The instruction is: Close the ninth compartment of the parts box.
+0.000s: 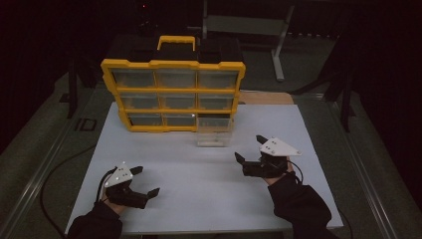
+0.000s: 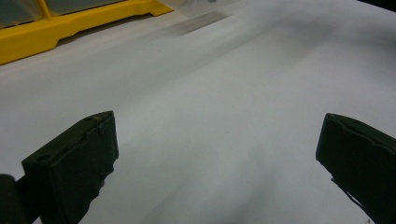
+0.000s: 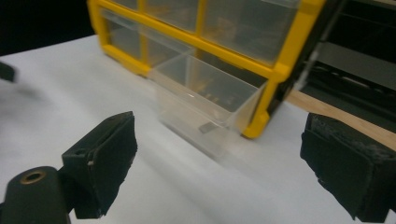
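You hold the left gripper [image 1: 146,180] released over the desk's [image 1: 209,194] near left corner, and the right gripper [image 1: 250,148] released toward its right edge. The clear drawer [image 1: 215,132] juts from the yellow organizer's [image 1: 172,63] bottom-right slot at the far edge.

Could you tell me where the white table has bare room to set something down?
The widest free patch on the white table lies between the left gripper and right gripper, in front of the yellow organizer. The left strip beside the organizer is bare too. It is crowded at the pulled-out clear drawer, bottom right.
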Available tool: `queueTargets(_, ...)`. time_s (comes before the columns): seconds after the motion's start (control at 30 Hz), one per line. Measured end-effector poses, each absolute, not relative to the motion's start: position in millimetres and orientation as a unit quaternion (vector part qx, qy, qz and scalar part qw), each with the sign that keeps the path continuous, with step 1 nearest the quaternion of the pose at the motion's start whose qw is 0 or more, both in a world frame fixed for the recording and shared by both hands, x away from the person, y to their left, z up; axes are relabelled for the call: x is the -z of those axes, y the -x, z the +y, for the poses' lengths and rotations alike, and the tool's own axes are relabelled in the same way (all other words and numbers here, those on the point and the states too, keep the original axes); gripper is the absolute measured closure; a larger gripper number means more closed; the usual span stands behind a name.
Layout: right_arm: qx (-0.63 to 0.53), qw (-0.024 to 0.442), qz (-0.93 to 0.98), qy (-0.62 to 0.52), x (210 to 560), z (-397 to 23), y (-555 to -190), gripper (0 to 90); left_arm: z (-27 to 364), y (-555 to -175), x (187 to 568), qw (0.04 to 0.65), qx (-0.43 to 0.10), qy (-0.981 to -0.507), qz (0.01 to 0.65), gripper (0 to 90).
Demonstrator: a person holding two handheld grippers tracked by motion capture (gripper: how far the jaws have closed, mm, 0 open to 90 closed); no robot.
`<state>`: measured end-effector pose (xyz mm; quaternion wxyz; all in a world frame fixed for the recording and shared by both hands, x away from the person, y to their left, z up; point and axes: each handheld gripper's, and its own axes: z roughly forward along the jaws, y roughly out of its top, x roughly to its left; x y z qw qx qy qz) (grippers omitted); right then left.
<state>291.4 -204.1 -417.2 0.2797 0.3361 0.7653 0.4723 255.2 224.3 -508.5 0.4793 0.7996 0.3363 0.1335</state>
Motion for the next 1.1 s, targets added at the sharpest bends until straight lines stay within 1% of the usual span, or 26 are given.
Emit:
queueTargets(0.2,-0.454,0.275,0.771,-0.351,445,-189,-300,10.4,225,-255,508,0.479,-0.135,-0.800,0.334,0.0)
queueTargets(0.4,-0.443,0.254,0.779,-0.364,465,-182,-304,10.4,225,-255,508,0.480,-0.135,-0.801,0.333,0.0)
queueTargets(0.43,-0.441,0.244,0.783,-0.365,472,-179,-305,10.4,225,-255,508,0.479,-0.137,-0.800,0.334,0.0)
queueTargets(0.5,-0.434,0.242,0.787,-0.367,478,-177,-305,10.4,225,-255,508,0.479,-0.135,-0.800,0.333,0.0)
queueTargets(0.73,-0.429,0.213,0.792,-0.380,491,-172,-310,10.5,224,-255,508,0.478,-0.133,-0.802,0.333,0.0)
queueTargets(0.83,-0.419,0.215,0.794,-0.385,493,-168,-312,10.8,225,-255,508,0.480,-0.134,-0.800,0.333,0.0)
queueTargets(1.1,-0.412,0.201,0.798,-0.391,500,-158,-318,12.9,224,-255,508,0.479,-0.135,-0.801,0.333,0.0)
